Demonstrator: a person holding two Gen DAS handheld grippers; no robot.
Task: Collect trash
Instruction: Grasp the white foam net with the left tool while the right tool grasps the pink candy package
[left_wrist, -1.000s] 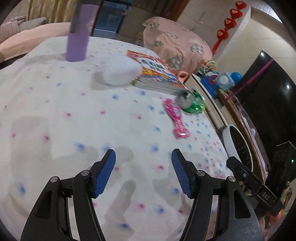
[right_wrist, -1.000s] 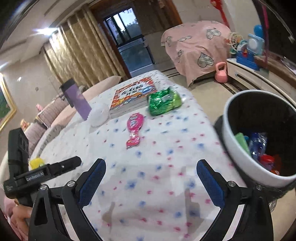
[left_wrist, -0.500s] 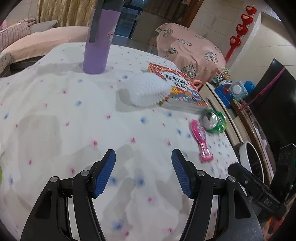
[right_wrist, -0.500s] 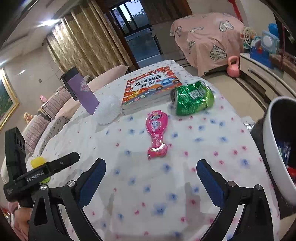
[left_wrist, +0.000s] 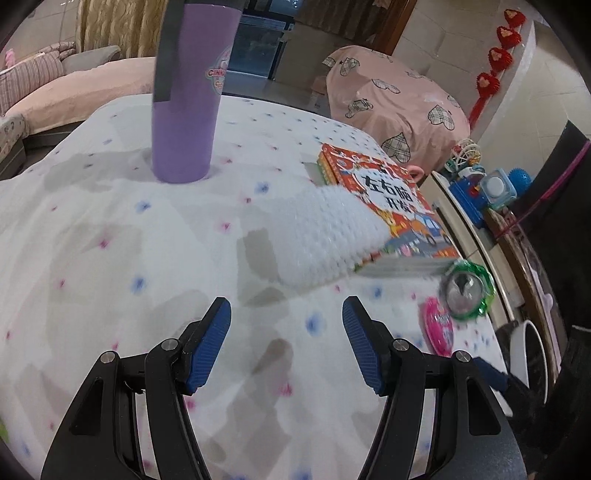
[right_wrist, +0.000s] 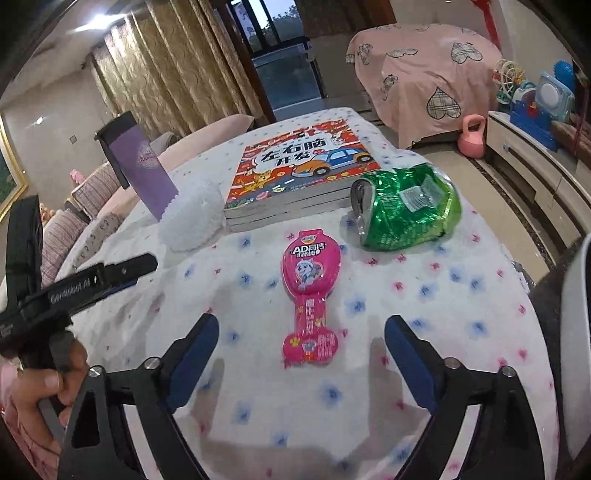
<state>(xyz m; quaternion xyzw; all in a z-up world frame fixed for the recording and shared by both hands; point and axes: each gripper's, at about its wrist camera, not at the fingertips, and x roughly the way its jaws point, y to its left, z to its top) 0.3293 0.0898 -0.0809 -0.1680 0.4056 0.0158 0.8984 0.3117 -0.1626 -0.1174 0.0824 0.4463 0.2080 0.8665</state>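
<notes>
A pink candy wrapper (right_wrist: 310, 295) lies flat on the spotted tablecloth, its lower end between the tips of my right gripper (right_wrist: 301, 338), whose jaws are closing without touching it. Behind it rests a crushed green can (right_wrist: 406, 210) on its side. A white foam fruit net (left_wrist: 321, 236) sits just ahead of my left gripper (left_wrist: 286, 317), which stands open and empty above the cloth. In the left wrist view the can (left_wrist: 467, 295) and wrapper (left_wrist: 439, 328) lie at the right. The left gripper (right_wrist: 110, 275) also shows at the left of the right wrist view, held by a hand.
A tall purple tumbler (left_wrist: 188, 96) stands at the back of the table. A stack of children's books (right_wrist: 299, 173) lies beside the net. A white-rimmed bin (left_wrist: 532, 354) sits off the table's right edge. Sofa, covered furniture and toys surround the table.
Both grippers moved forward over the table. The foam net and tumbler grew nearer to the left one. The pink wrapper now lies between the right fingers, which have narrowed.
</notes>
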